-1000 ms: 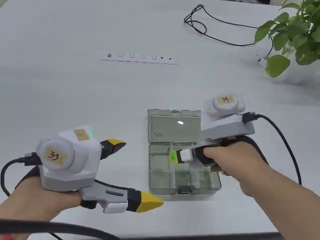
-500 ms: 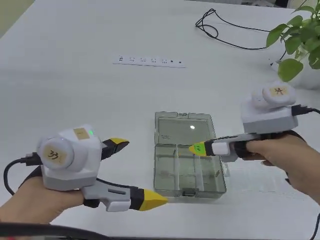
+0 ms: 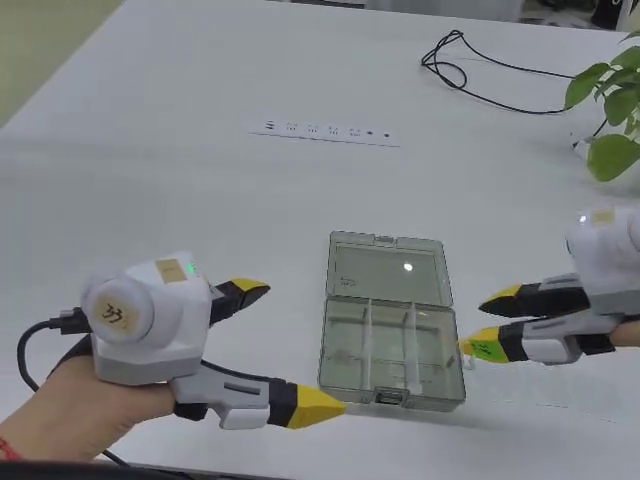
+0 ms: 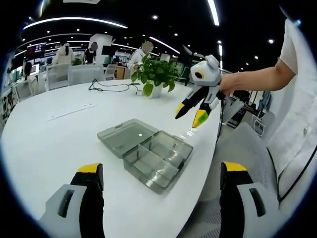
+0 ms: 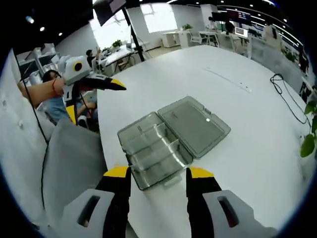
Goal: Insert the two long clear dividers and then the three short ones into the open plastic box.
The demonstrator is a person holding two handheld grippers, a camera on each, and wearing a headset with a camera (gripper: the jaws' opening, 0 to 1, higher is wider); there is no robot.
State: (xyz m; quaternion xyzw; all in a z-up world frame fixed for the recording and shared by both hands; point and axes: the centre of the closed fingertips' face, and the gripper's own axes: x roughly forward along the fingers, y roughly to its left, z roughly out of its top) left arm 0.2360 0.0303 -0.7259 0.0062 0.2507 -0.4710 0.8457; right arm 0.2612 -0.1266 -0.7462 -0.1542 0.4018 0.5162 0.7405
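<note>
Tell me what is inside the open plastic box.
Clear dividers stand in the box, splitting it into compartments that look empty. Being clear, their exact count is hard to tell. The lid lies open.

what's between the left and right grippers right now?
The open plastic box, lid laid flat on the white table, sits between the left gripper and the right gripper; neither touches it. The head view shows this.

Right gripper point(image 3: 478, 322) body cut off by right edge in head view, plant point(image 3: 612, 110) cropped there too. Cable point(image 3: 480, 72) runs out past top edge. Left hand point(image 3: 65, 420) cropped at bottom. Clear dividers point(image 3: 368, 322) inside box point(image 3: 326, 350) hard to count, see-through walls blur together. Power strip point(image 3: 325, 131) sockets too small to tell
</note>
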